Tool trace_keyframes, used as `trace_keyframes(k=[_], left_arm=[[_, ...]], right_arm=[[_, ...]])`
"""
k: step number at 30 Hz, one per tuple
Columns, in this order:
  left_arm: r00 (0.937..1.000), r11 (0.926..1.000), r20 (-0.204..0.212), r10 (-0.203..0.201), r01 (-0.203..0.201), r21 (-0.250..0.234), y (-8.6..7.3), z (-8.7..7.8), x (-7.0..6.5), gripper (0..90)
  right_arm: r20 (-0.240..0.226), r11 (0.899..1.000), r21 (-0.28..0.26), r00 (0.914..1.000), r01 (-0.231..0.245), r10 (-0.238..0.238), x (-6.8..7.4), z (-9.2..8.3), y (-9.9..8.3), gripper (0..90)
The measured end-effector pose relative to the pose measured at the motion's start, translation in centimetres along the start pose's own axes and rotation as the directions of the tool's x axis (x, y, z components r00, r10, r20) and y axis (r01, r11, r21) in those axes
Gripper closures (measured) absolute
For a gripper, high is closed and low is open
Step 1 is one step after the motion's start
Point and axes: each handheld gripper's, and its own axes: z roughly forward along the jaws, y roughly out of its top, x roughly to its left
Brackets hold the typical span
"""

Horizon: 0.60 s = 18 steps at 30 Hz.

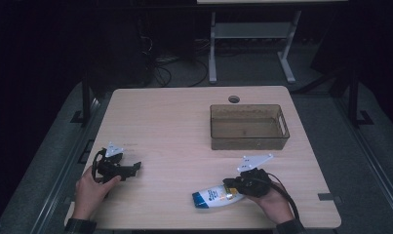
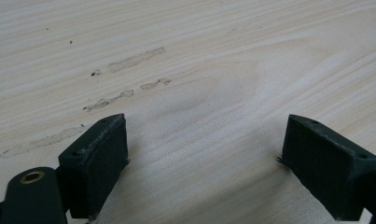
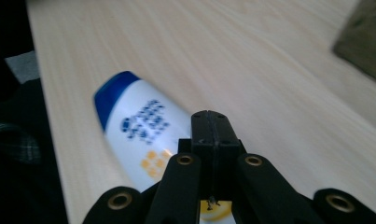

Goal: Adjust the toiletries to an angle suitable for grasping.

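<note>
A white bottle [image 1: 216, 195] with a blue cap lies on its side near the front edge of the wooden table [image 1: 174, 122], cap end to the left. My right gripper [image 1: 229, 184] is at the bottle's right end, pointing left over it. In the right gripper view the bottle [image 3: 139, 130] lies beside and under my right gripper [image 3: 211, 122]. Its jaws are pressed together with nothing between the pads. My left gripper [image 1: 135, 167] rests at the table's front left. In the left gripper view my left gripper [image 2: 206, 140] stands open over bare wood.
A brownish see-through bin [image 1: 247, 141] stands at the right back of the table, and a corner of the bin [image 3: 363, 37] shows in the right gripper view. A round cable hole [image 1: 233, 99] sits near the far edge. Another table's legs stand behind on the floor.
</note>
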Motion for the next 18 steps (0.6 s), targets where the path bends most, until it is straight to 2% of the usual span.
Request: trace_keyframes(k=[6,18], left_arm=[[1.0,1.0,0.0,0.0,0.0,0.0,0.0,0.0,0.0,13.0],[1.0,1.0,0.0,0.0,0.0,0.0,0.0,0.0,0.0,13.0]], right_arm=[[-0.069,0.999,0.002,0.9965,0.047,-0.047,2.1,1.3,0.5,90.0],[-0.189,0.993,0.023,0.976,0.114,-0.107,5.1,3.8,1.2,90.0]])
